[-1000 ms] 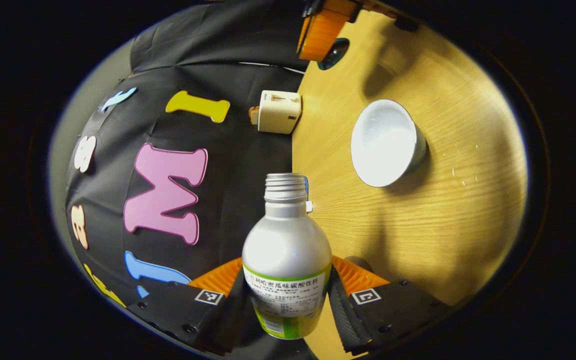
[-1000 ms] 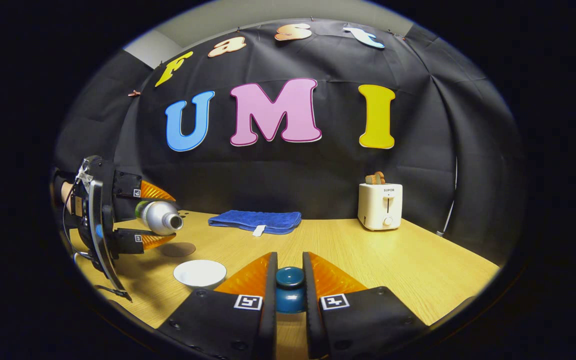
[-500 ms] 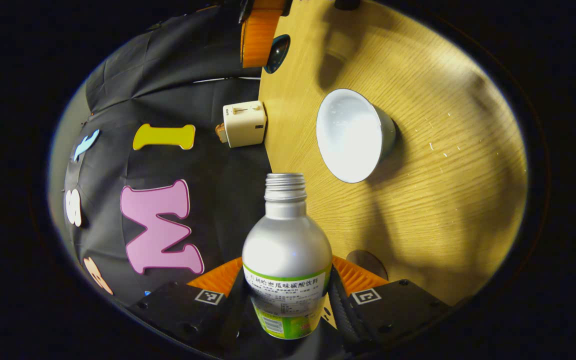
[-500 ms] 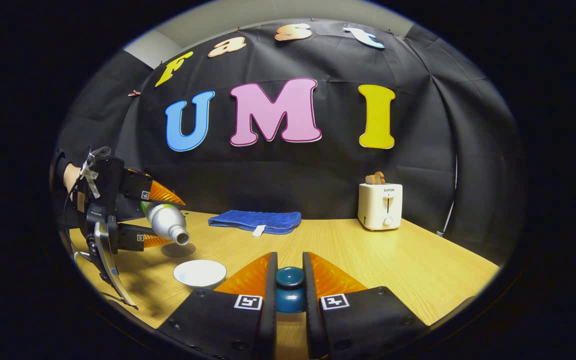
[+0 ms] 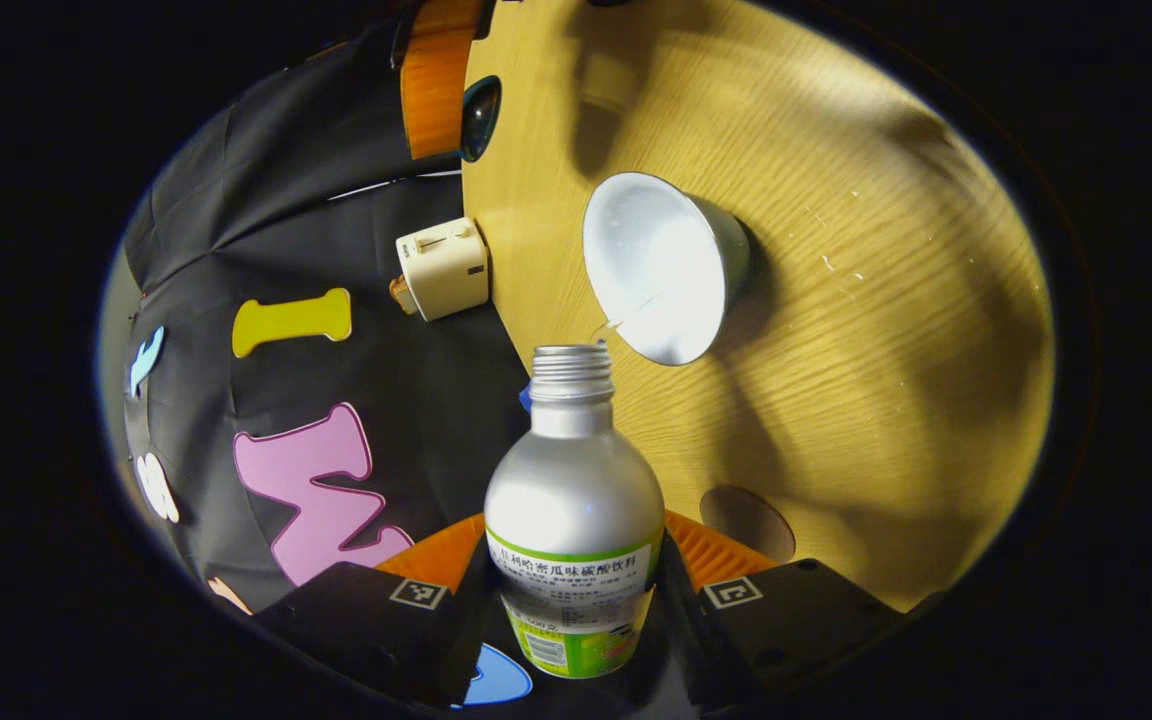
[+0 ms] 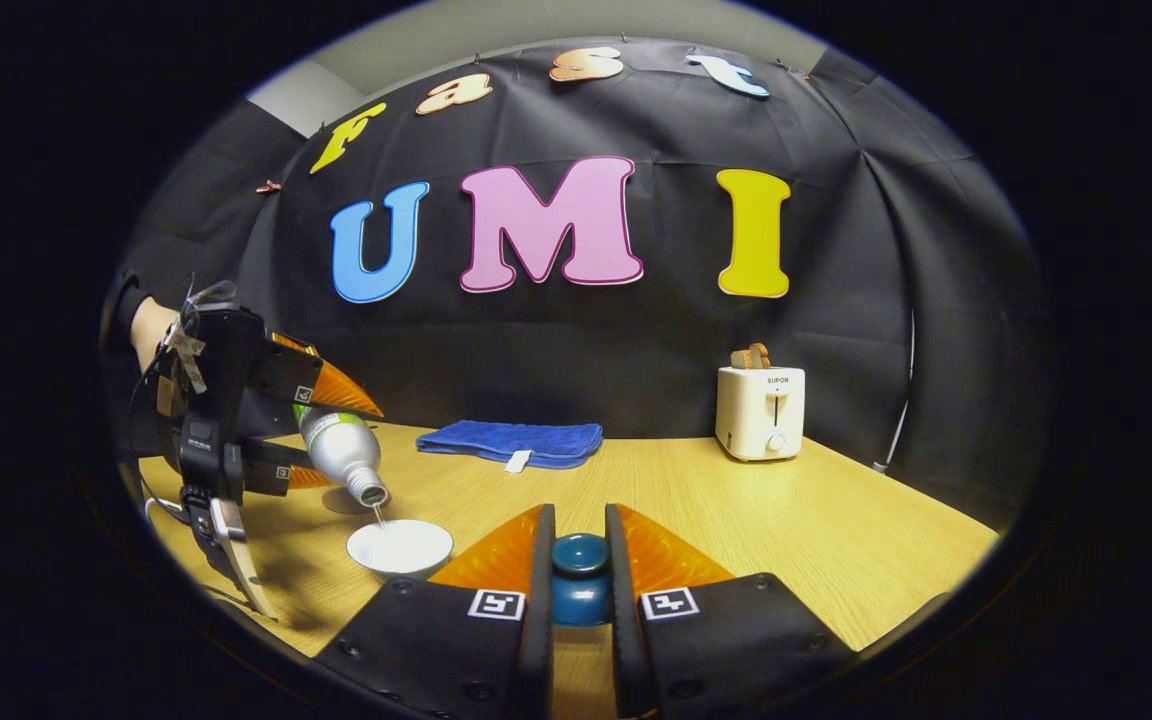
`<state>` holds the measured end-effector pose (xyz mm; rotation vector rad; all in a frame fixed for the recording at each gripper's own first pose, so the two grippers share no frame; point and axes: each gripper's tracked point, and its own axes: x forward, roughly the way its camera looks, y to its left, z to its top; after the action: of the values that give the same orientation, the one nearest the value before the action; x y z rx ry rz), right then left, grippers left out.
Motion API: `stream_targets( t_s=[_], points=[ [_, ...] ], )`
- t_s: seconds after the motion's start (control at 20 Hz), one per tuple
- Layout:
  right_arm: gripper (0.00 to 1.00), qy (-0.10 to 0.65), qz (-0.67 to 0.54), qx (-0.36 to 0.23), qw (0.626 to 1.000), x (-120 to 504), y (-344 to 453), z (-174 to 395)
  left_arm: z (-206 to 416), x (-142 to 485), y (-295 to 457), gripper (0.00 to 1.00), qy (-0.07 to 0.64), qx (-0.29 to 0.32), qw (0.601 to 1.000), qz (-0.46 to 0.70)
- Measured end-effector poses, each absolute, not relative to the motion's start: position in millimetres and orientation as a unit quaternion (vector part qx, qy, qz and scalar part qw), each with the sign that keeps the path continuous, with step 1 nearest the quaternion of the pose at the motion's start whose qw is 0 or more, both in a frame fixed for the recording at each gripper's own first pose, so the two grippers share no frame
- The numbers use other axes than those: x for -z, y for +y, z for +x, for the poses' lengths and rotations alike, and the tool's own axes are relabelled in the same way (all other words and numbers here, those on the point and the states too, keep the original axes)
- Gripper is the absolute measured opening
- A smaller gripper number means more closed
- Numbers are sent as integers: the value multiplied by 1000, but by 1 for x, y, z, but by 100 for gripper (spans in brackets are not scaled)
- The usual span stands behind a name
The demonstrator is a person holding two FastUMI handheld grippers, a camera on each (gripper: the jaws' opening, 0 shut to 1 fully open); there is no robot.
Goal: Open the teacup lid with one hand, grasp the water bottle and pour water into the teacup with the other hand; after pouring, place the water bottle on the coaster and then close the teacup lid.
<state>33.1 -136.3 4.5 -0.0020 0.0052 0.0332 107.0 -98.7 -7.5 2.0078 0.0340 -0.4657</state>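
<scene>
My left gripper (image 5: 576, 590) is shut on a silver water bottle (image 5: 574, 500) with a green-edged label, tilted mouth-down. A thin stream of water runs from its open neck into the white teacup (image 5: 658, 265) on the wooden table. From the right gripper view the same bottle (image 6: 343, 452) slants down over the teacup (image 6: 400, 546), held by the left gripper (image 6: 321, 430) and a hand. My right gripper (image 6: 579, 575) is shut on the dark blue knob of the teacup lid (image 6: 579, 580), held up to the right of the cup. A round brown coaster (image 5: 747, 522) lies on the table near the left gripper.
A cream toaster (image 6: 760, 411) stands at the back right of the table. A folded blue towel (image 6: 511, 441) lies by the back wall. The wooden table (image 6: 836, 530) stretches to the right of my right gripper.
The left gripper has tipped the bottle further mouth-down and brought it over the teacup, and water now streams out. The right gripper with the lid has stayed still.
</scene>
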Motion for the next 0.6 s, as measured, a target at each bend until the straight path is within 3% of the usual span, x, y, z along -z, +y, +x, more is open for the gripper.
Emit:
stream_targets(
  t_s=[0.6],
  points=[
    [27,3,-1,-17,1000,-5,-137,33,112,-13,-108,79,3,196,407,892]
  ],
)
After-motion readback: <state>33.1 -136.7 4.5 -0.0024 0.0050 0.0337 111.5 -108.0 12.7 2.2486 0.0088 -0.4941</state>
